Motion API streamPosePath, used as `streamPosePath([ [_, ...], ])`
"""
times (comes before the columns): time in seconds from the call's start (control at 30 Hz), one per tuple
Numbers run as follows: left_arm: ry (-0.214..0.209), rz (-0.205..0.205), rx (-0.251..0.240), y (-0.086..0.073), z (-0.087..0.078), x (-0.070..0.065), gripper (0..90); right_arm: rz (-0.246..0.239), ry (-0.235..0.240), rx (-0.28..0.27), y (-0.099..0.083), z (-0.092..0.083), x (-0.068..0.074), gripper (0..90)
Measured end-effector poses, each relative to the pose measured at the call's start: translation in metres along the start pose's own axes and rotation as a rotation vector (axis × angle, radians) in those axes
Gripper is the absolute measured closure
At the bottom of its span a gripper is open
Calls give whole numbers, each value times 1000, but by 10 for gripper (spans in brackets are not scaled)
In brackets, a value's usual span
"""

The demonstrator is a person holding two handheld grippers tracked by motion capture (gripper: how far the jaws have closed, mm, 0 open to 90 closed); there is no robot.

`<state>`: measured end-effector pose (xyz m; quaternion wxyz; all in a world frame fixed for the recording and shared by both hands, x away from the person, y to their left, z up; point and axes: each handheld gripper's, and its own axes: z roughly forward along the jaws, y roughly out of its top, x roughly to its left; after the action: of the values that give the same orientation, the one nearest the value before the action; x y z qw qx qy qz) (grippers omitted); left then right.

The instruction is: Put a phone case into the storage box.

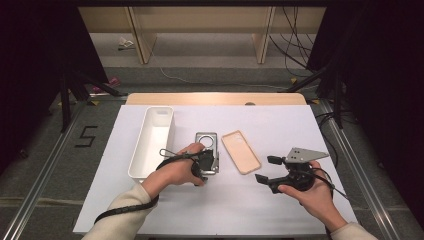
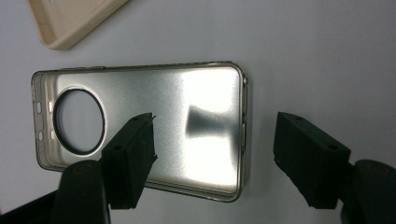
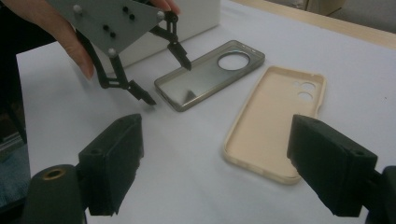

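Clear grey phone case (image 2: 140,130) lying hollow side up at the table's (image 1: 280,210) middle, beside a beige phone case (image 1: 241,151). Left gripper (image 2: 212,156) poised over its end, jaws apart, one above the case, one outside its edge, gripping nothing. Right gripper (image 3: 217,168) held wide open, near the beige case. The high view adds a white tray (image 1: 152,141), empty; the left gripper view resolves the round camera cut-out.
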<state>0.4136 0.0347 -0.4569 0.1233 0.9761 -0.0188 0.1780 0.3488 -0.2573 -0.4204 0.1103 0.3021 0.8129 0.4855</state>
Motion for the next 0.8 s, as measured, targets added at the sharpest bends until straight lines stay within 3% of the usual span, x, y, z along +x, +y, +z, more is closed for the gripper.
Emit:
streamPosePath([
  [0.23,-1,18,25,4,4,4,316,1,0,-2,0,0,0,195],
  [0.43,-29,0,32,1,6,3,375,-1,3,1,0,0,0,195],
  [0.53,-30,22,51,1,6,5,417,-1,4,0,0,0,1,196],
  [0.8,-86,10,52,1,6,8,535,0,4,2,0,1,0,196],
])
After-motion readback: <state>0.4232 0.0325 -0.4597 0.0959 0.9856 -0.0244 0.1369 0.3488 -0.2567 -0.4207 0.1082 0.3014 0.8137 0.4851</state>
